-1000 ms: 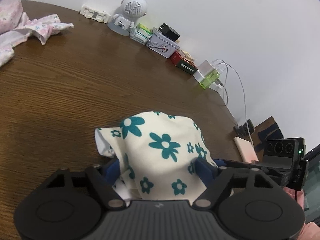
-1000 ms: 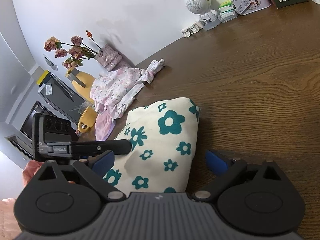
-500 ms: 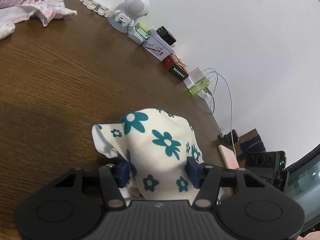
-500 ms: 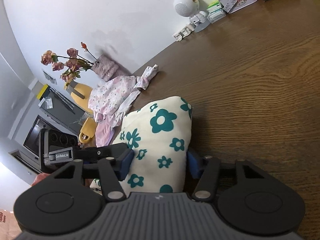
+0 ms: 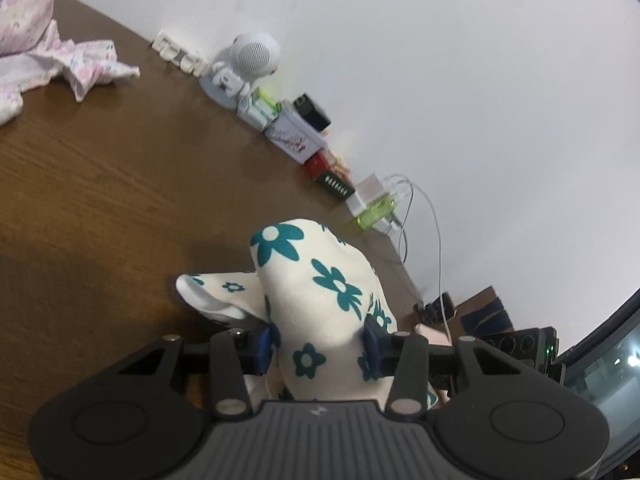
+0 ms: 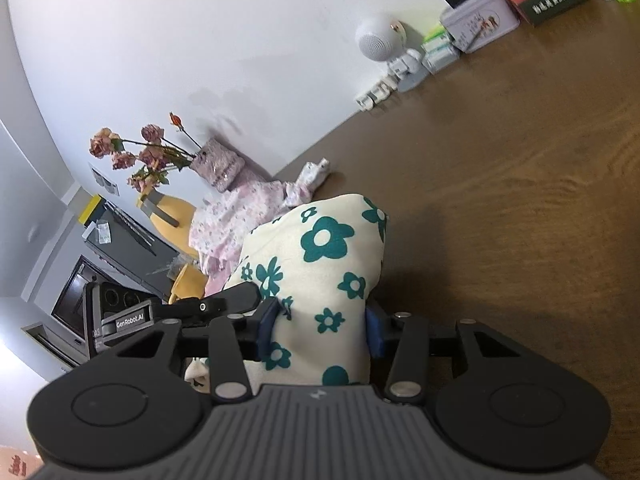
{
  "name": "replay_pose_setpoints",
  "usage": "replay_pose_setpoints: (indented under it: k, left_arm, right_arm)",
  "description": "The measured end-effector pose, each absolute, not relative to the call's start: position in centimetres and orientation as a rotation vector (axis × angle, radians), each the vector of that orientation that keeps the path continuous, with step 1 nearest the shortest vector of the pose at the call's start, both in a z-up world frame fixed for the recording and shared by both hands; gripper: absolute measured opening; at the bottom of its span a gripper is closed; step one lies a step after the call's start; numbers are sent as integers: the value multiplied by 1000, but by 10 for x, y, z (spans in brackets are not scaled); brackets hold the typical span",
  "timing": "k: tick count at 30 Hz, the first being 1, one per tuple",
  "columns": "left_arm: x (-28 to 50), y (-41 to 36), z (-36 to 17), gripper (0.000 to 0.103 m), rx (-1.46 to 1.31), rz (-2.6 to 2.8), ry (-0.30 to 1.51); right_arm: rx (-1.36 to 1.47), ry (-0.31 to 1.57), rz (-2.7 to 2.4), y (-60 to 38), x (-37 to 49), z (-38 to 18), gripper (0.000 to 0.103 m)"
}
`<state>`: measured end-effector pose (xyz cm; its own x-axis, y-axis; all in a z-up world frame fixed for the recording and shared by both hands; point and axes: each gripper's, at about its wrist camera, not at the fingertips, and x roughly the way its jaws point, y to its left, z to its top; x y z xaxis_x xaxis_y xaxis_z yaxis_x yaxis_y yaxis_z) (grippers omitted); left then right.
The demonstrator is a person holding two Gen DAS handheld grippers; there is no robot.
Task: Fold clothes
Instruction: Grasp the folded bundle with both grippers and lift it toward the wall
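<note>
A cream cloth with teal flowers (image 5: 316, 276) bunches up off the brown wooden table (image 5: 100, 200). In the left wrist view my left gripper (image 5: 320, 340) is closing on one end of it, blue pads pressing into the fabric from both sides. A loose corner hangs out to the left. In the right wrist view the same cloth (image 6: 324, 248) rises between the pads of my right gripper (image 6: 320, 332), which is also closing and squeezes the fabric. The left gripper's body (image 6: 132, 316) shows just beside it.
A pink floral garment (image 5: 48, 60) lies at the far left of the table. Along the wall stand a white round speaker figure (image 5: 252, 60), tins and boxes (image 5: 296, 136), and a charger with cables (image 5: 376, 204). A vase of dried flowers (image 6: 216, 164) stands at the table's corner.
Both grippers' jaws have narrowed from wide apart onto the flowered cloth. The cloth is now pinched narrower and stands taller, lifted a little off the table.
</note>
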<state>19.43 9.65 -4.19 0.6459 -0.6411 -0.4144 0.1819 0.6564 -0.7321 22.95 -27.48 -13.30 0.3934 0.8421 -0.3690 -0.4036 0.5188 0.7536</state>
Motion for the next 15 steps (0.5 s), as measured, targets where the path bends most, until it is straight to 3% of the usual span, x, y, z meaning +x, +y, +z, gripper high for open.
replay_pose_setpoints:
  k: [9, 15]
  left_arm:
    - [213, 102, -25, 43, -700, -497, 658]
    - [276, 102, 8, 43, -660, -486, 590]
  right_arm:
    - [623, 767, 853, -263, 245, -118, 44]
    - [636, 674, 817, -253, 290, -90, 44]
